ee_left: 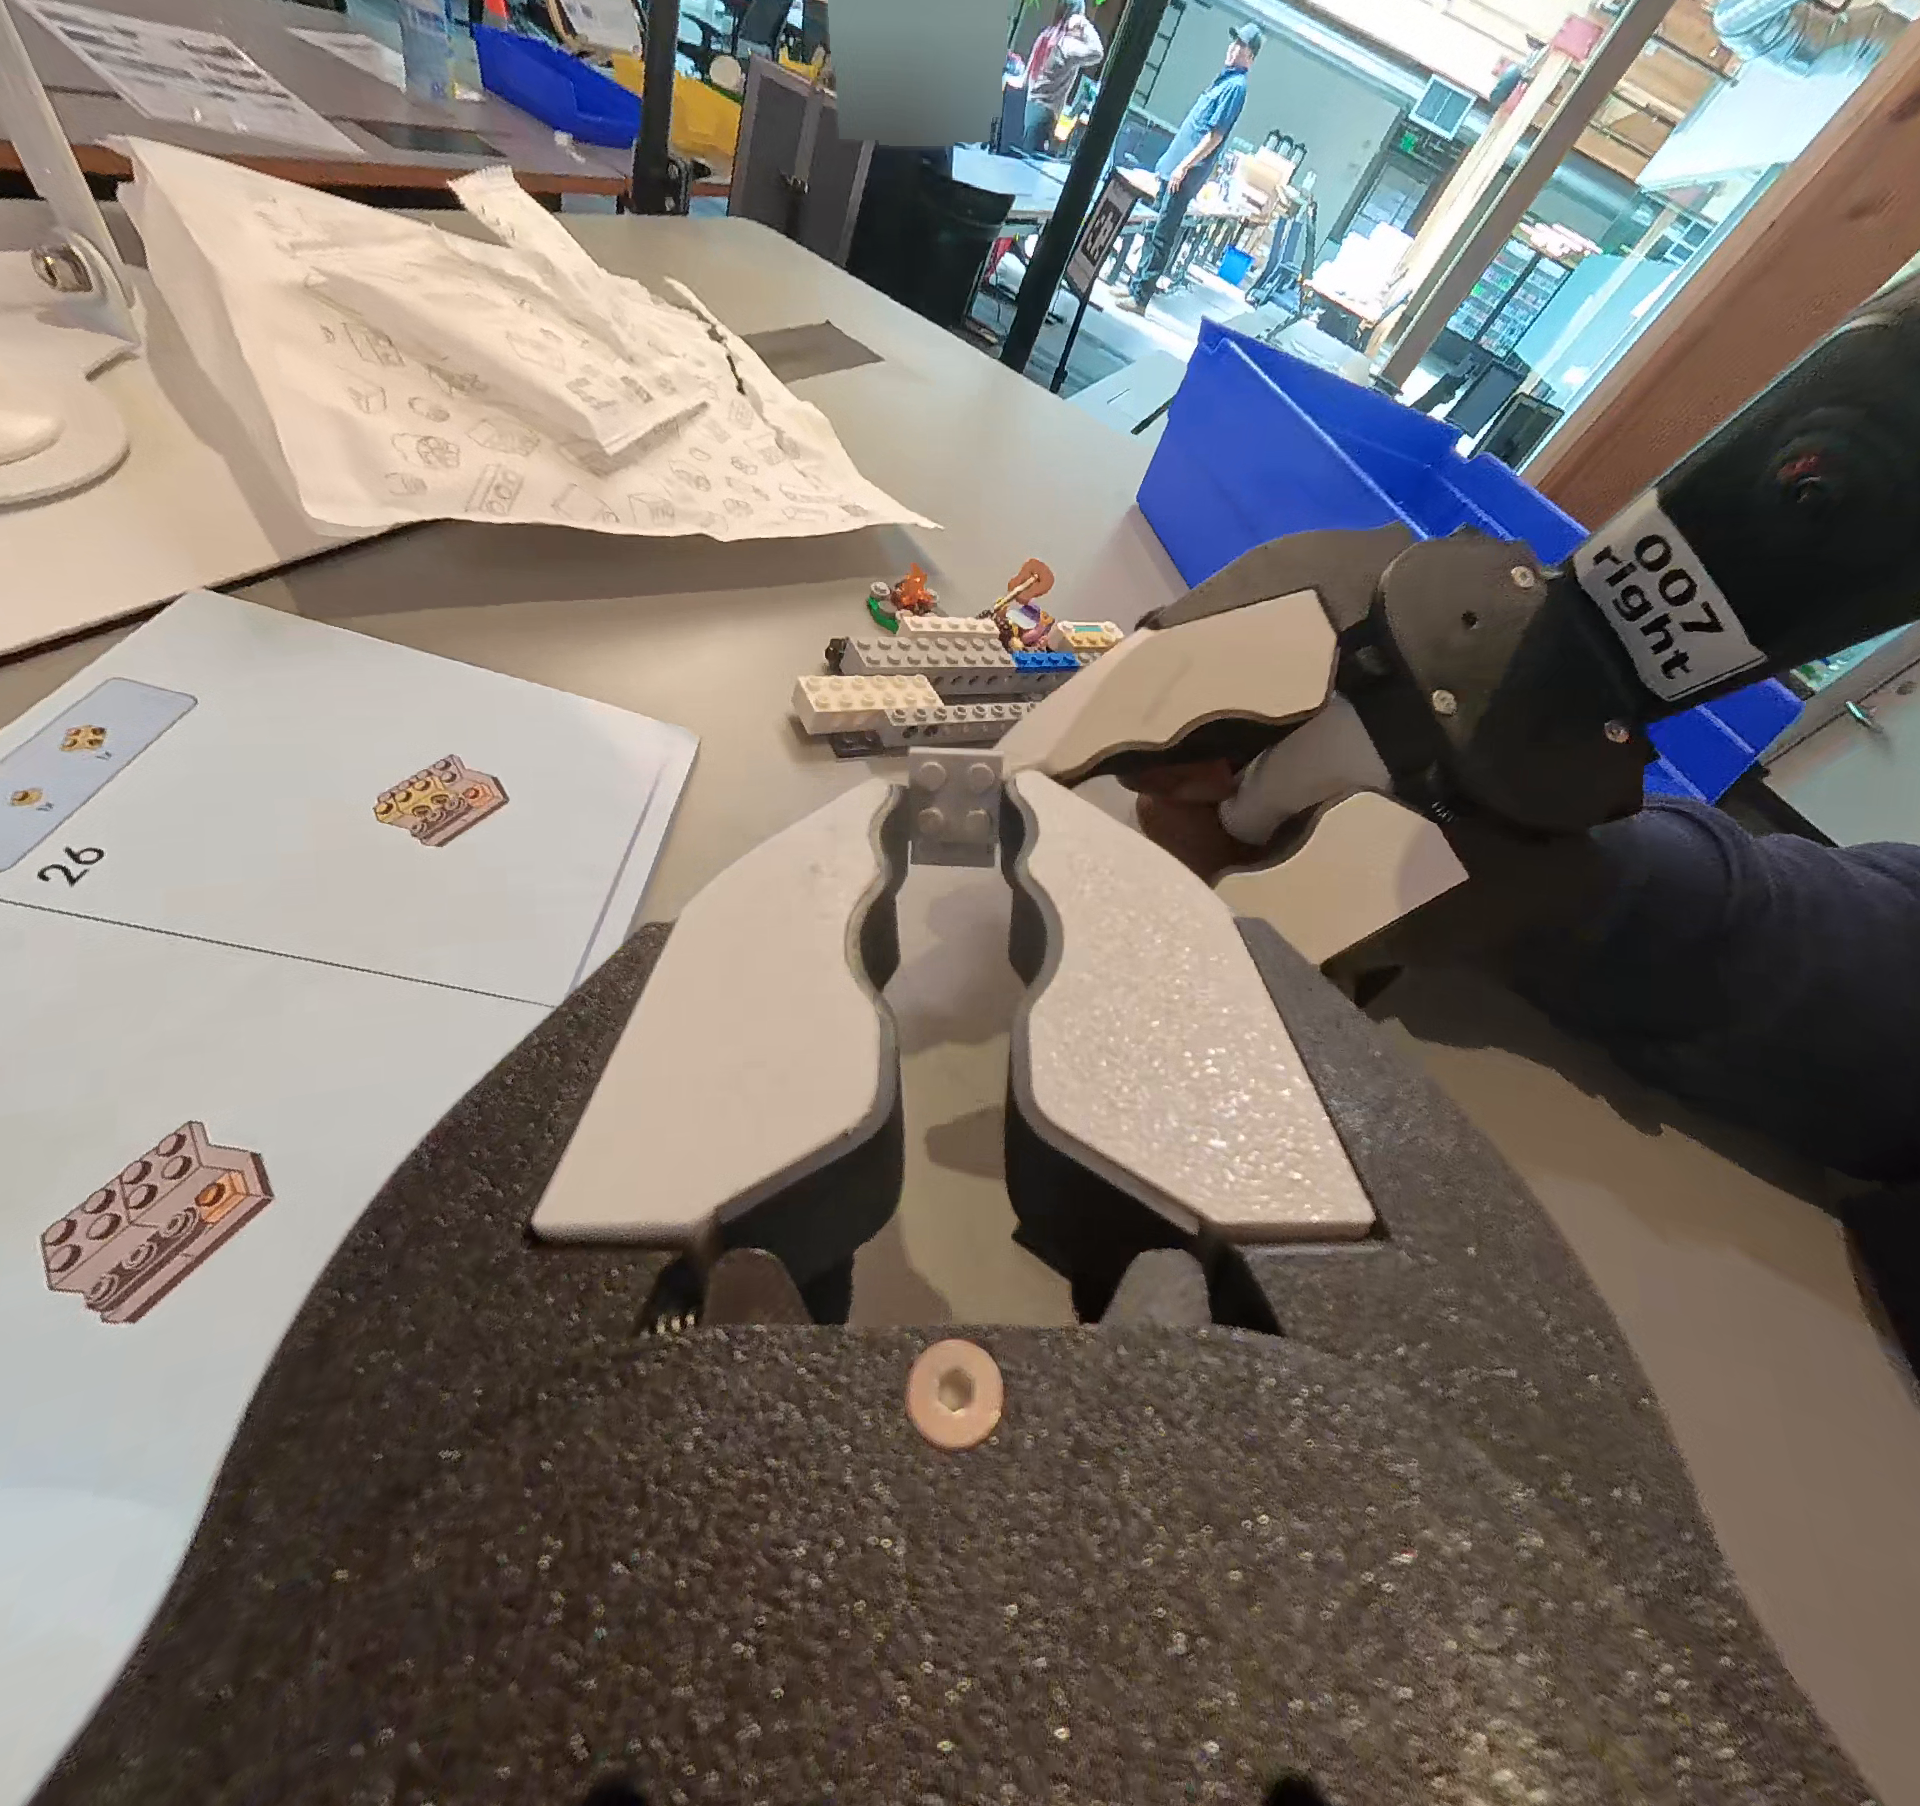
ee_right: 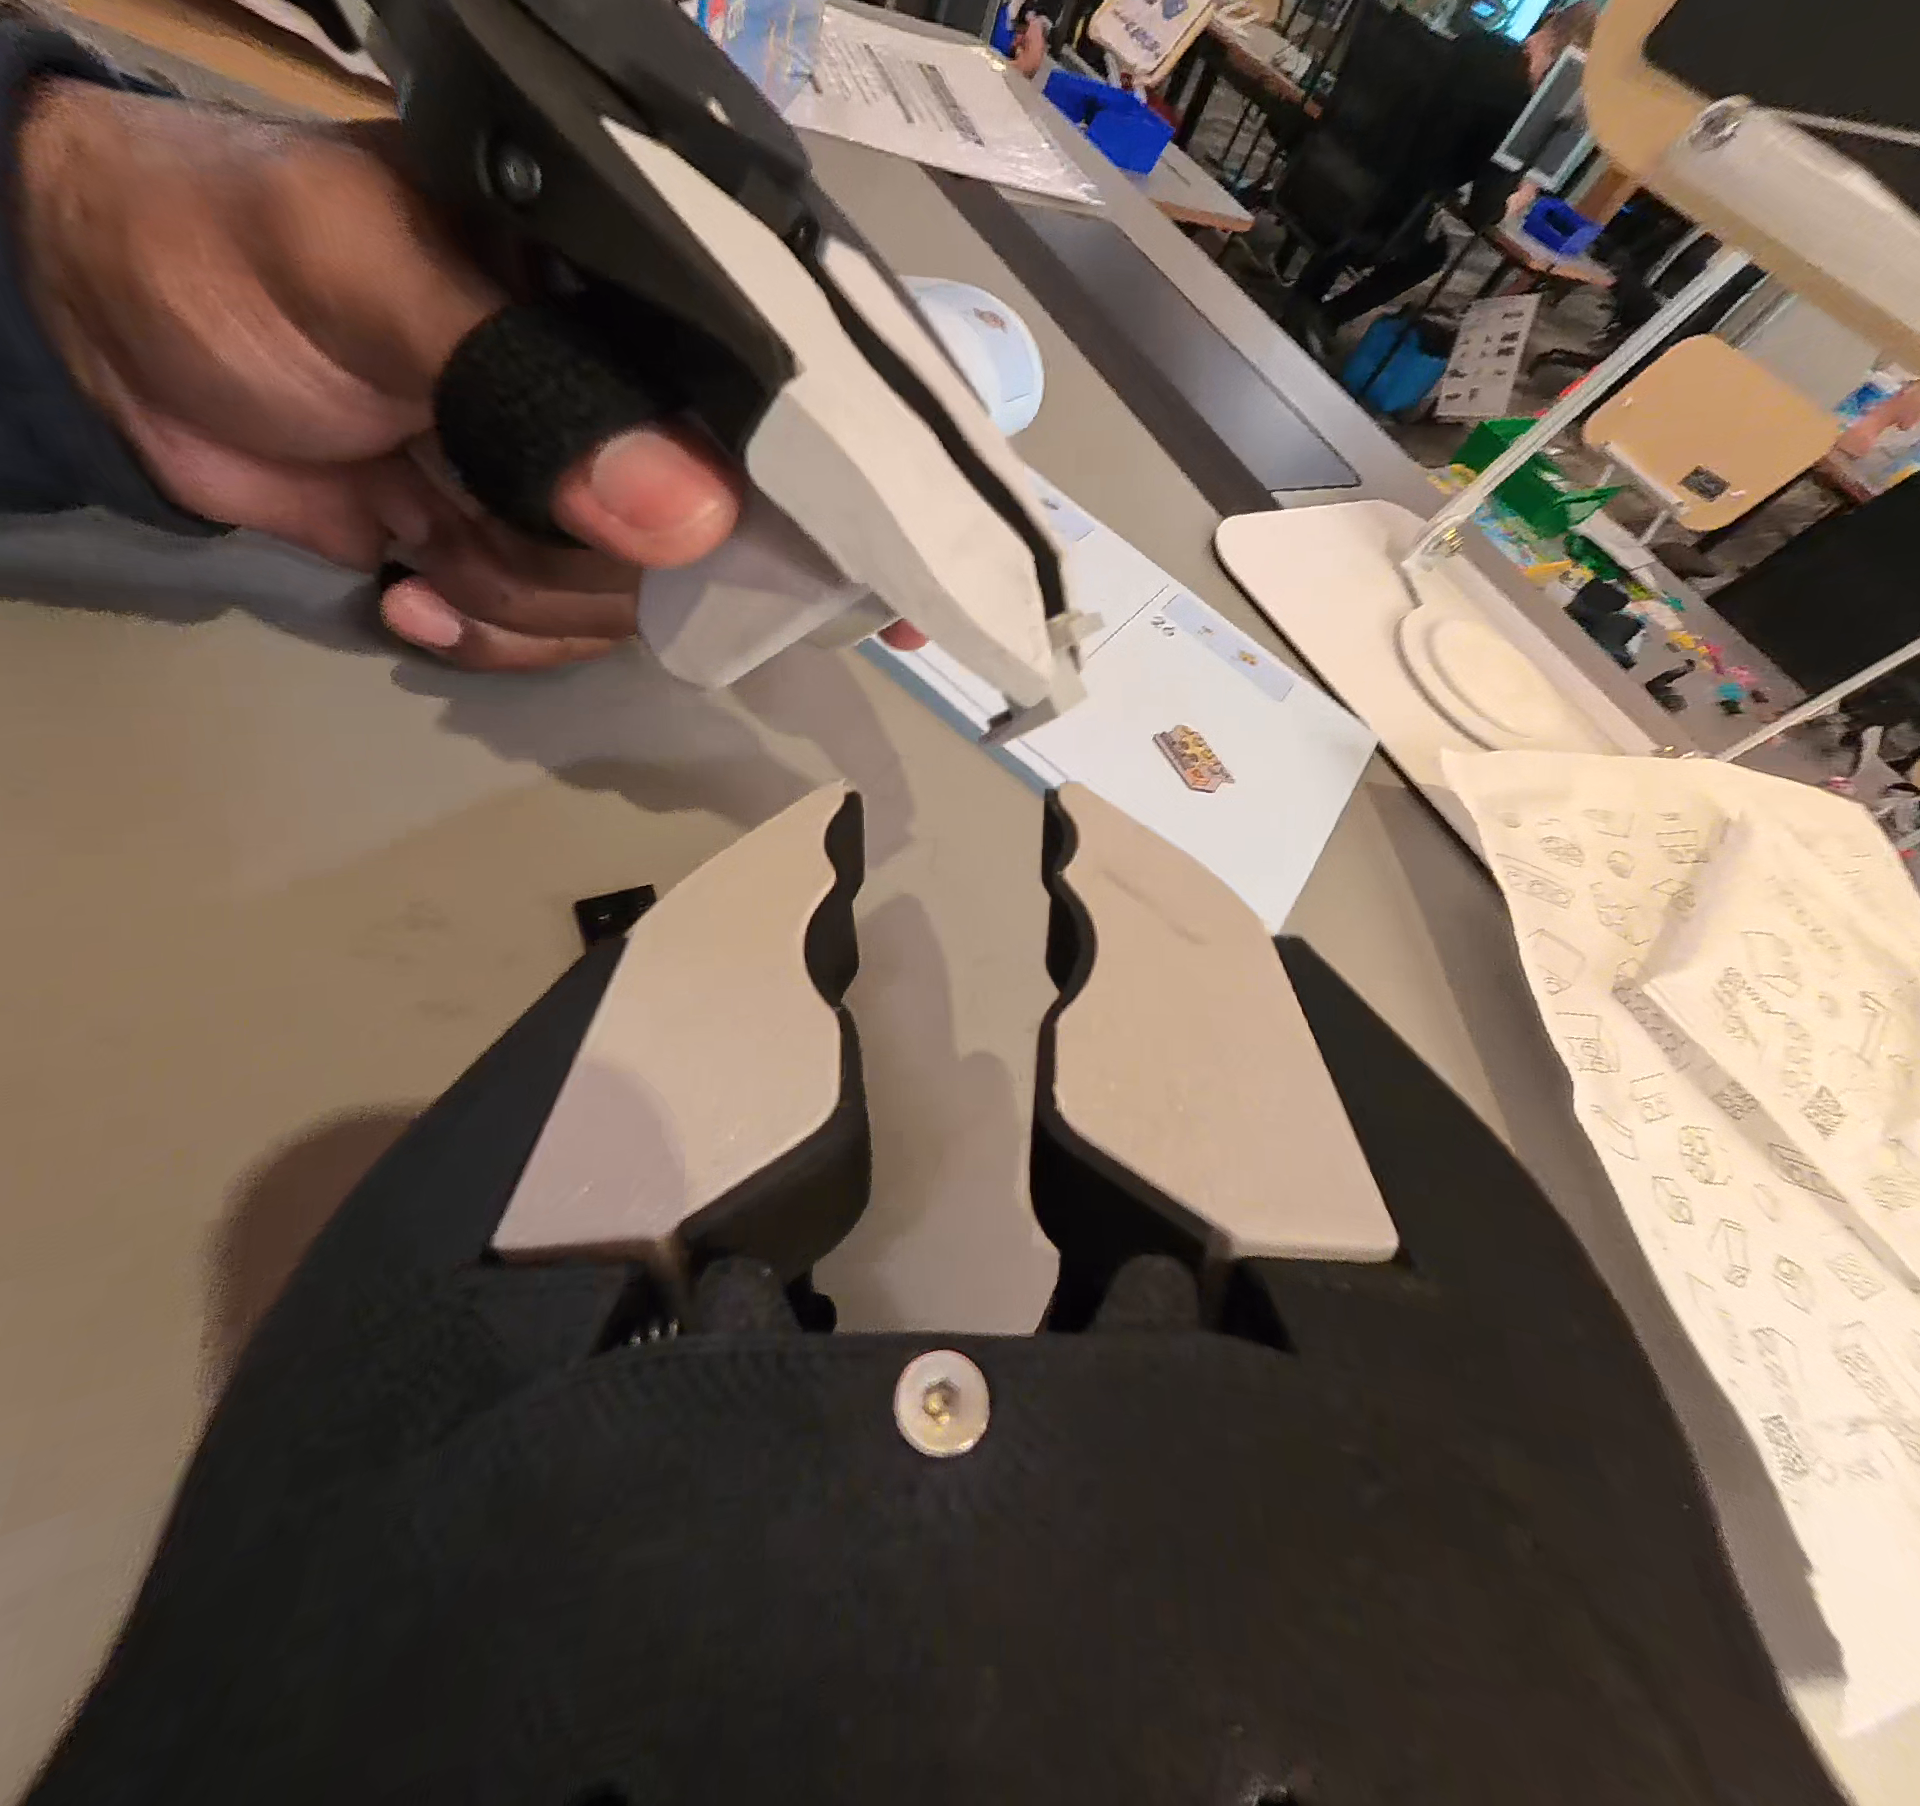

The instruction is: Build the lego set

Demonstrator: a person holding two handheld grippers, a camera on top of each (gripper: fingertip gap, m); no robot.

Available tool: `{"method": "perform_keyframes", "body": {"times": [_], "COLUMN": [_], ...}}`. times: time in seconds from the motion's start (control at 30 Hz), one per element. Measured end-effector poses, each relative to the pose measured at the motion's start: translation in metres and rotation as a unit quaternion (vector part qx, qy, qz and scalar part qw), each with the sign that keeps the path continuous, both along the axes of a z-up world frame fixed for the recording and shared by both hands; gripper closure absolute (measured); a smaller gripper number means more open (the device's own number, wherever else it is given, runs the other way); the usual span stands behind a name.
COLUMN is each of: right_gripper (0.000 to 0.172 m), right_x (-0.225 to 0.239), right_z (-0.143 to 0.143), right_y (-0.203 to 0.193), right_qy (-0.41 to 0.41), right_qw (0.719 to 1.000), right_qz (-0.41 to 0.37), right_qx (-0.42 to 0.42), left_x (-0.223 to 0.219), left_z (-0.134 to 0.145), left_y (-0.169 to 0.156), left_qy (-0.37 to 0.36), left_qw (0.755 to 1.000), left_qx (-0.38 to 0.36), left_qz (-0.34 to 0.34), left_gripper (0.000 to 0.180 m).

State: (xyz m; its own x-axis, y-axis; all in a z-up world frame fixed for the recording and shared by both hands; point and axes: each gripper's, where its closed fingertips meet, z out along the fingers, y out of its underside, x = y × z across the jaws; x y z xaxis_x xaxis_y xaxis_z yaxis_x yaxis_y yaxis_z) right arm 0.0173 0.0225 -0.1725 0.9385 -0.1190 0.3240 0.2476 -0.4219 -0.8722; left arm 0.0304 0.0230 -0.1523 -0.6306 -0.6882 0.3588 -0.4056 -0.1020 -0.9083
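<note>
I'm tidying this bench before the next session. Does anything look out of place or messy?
A torn, crumpled white paper bag lies sprawled on the table, and one small black piece sits stray beside the right tongs.

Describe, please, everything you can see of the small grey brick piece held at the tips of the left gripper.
The grey brick piece is small, plastic-looking and matte, showing a two-by-two face of round studs with a thin ledge along its lower edge. It stands upright, studs facing the camera, clear of the table. The left gripper pinches it by its two sides at the fingertips. The right gripper's upper finger reaches close to its top right corner.
</note>
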Motion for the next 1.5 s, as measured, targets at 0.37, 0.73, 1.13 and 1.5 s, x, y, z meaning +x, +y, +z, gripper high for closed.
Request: {"method": "perform_keyframes", "body": {"times": [0.37, 0.73, 1.13, 1.5], "right_gripper": [0.140, 0.156, 0.157, 0.157], "right_x": [-0.001, 0.006, -0.008, -0.033], "right_z": [-0.003, -0.009, -0.005, 0.005], "right_y": [0.002, 0.004, 0.000, -0.004], "right_qy": [-0.023, -0.046, 0.027, 0.120], "right_qw": [1.000, 0.998, 0.999, 0.986], "right_qz": [-0.004, -0.031, 0.032, 0.115], "right_qx": [-0.012, -0.032, -0.015, 0.012], "left_x": [-0.001, -0.003, -0.024, -0.040], "left_z": [-0.017, -0.026, -0.015, -0.009], "left_y": [-0.005, -0.008, -0.011, -0.004], "left_qy": [0.067, 0.105, 0.112, 0.087], "left_qw": [0.998, 0.994, 0.987, 0.985], "left_qx": [0.009, 0.009, -0.059, -0.058], "left_qz": [-0.009, -0.017, -0.100, -0.140], "left_gripper": [0.164, 0.164, 0.153, 0.156]}}
